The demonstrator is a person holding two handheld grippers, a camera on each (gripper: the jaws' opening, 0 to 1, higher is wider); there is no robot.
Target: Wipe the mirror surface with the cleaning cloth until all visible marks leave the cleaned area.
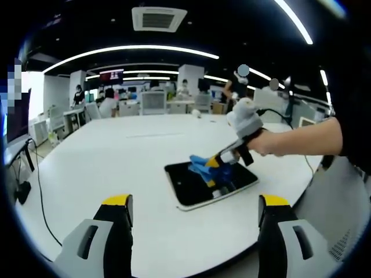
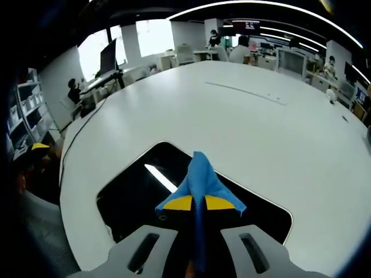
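Clamped between the right gripper's yellow-tipped jaws, a crumpled blue cleaning cloth is pressing on the dark rectangular mirror (near the white table's front edge). Left gripper is hovering, jaws apart.

A wide white table with a rounded edge carries the work, and a black cable hangs down past its near left side. Beyond it the open office holds rows of desks with monitors and several people seated or standing, under long curved ceiling light strips and a square ceiling vent. In the right gripper view, bright windows and a shelving unit stand along the far left wall.
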